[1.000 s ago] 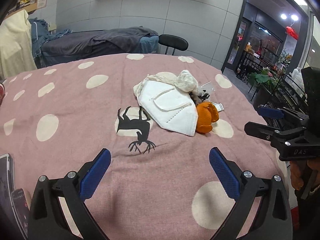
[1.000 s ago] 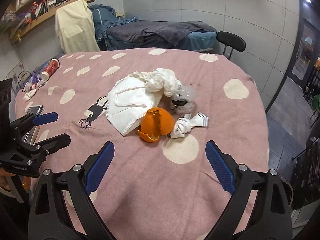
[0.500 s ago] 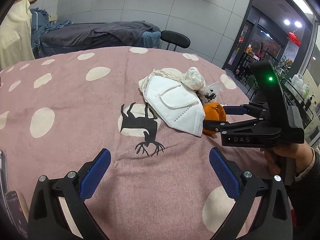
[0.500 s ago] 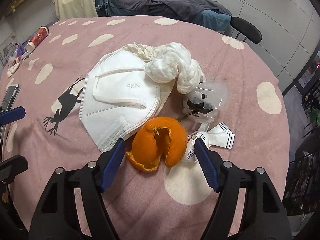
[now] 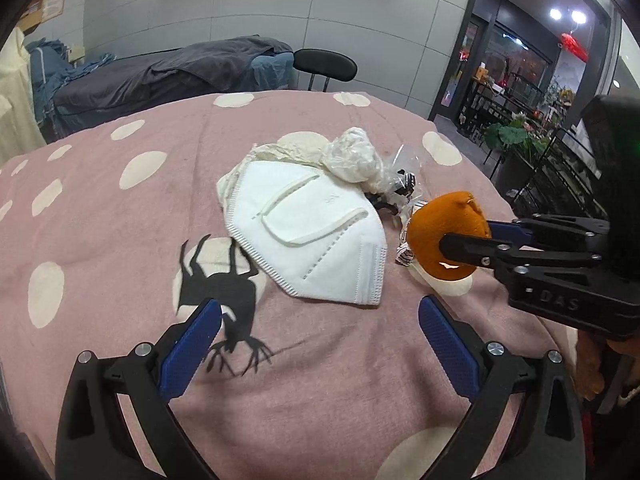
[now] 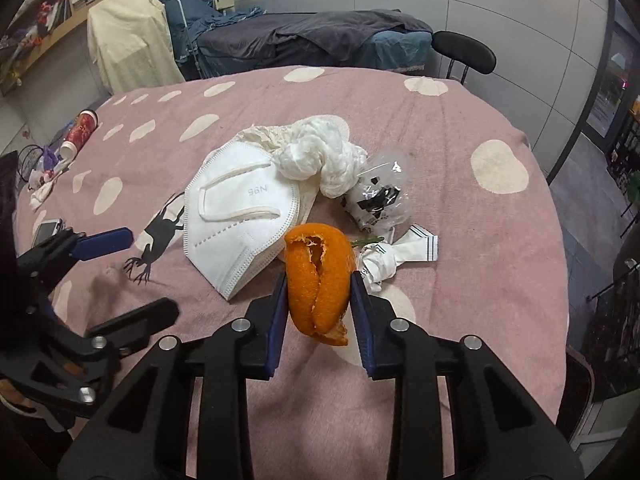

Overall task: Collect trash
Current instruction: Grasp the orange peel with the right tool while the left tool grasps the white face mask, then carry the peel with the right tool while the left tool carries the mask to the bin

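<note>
An orange peel [image 6: 316, 276] sits between the blue pads of my right gripper [image 6: 318, 284]; its jaws are closing and the pads press the peel into a fold. In the left wrist view the same peel [image 5: 444, 220] is at the tips of the right gripper [image 5: 466, 236]. A white N95 mask [image 6: 240, 232] lies just left of it, with a crumpled tissue [image 6: 320, 156], a clear plastic wrapper [image 6: 380, 196] and a crumpled white packet [image 6: 400, 256] close by. My left gripper [image 5: 320, 312] is open over the cloth, short of the mask [image 5: 316, 240], with nothing between its fingers.
A pink spotted cloth [image 6: 460, 320] covers the table, whose edge drops off at the right. A red cup [image 6: 82, 128] lies on its side at the far left, near cables and a phone [image 6: 48, 228]. A black chair [image 6: 464, 50] and a covered bed stand behind.
My right gripper moved in over the orange peel and its jaws narrowed from wide apart until they squeeze it. My left gripper came nearer to the mask.
</note>
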`<action>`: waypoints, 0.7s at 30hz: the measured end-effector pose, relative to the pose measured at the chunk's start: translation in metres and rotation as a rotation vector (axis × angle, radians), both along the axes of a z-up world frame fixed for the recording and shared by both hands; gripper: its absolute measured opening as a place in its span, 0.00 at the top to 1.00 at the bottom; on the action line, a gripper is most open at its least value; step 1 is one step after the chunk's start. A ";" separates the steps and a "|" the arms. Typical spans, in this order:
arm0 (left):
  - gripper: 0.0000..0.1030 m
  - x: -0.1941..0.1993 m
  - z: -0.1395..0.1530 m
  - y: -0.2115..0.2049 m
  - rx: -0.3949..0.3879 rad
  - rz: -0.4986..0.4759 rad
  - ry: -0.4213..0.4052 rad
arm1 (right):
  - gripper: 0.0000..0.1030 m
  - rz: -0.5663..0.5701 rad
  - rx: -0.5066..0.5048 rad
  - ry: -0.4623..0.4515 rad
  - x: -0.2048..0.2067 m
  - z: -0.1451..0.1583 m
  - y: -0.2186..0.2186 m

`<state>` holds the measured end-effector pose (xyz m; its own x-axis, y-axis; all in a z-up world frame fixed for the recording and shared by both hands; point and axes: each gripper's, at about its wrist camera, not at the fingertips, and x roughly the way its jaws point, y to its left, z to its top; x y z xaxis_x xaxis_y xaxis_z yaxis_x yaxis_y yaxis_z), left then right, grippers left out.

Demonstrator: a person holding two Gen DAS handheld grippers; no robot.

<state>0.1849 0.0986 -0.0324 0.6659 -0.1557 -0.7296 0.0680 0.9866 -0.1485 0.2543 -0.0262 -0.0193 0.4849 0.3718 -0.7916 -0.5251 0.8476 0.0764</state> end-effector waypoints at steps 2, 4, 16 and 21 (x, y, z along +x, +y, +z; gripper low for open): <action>0.06 0.009 -0.004 -0.013 0.036 -0.016 0.017 | 0.70 -0.019 0.018 -0.020 -0.008 0.010 -0.010; 0.06 0.021 -0.008 -0.028 0.098 -0.023 0.029 | 0.70 -0.029 0.031 -0.031 -0.014 0.016 -0.019; 0.44 0.043 -0.016 -0.025 0.169 0.027 0.057 | 0.70 -0.084 0.102 -0.056 -0.044 0.029 -0.056; 0.71 0.024 -0.009 -0.008 0.041 0.055 0.022 | 0.70 -0.106 0.122 -0.061 -0.048 0.028 -0.067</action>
